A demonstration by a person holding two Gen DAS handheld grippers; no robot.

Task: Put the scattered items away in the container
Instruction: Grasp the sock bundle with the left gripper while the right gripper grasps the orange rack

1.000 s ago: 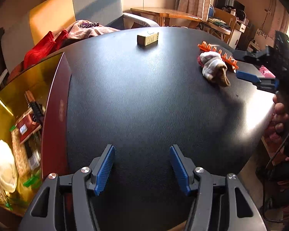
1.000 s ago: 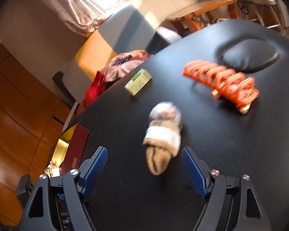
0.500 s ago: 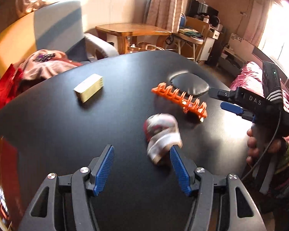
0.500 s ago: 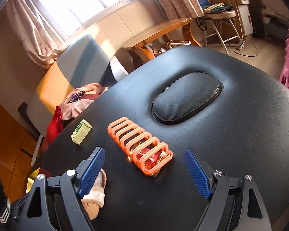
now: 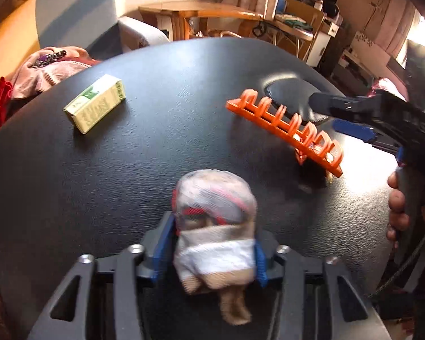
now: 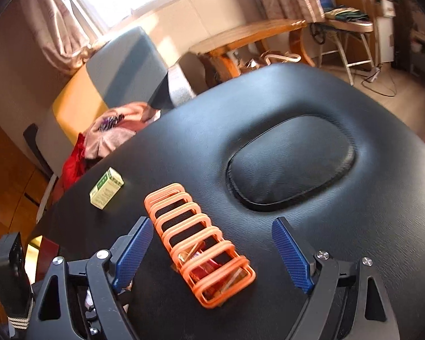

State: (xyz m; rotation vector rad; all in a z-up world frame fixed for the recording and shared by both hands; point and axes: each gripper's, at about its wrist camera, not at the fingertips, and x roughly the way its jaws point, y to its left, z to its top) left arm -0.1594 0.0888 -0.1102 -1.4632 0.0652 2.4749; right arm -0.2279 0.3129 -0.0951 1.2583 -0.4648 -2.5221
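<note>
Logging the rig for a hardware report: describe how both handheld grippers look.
Both match: the left gripper and right gripper have black skeletal frames with triangular cutouts, silver pivot screws and ribbed blue finger pads. A black cable trails from the right gripper's pistol-style handle.

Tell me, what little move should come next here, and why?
Probably lift the rolled sock off the black table: the left hand-held gripper is shut on it. The right hand-held gripper hangs open over the orange rack, and the small box lies apart.
</note>
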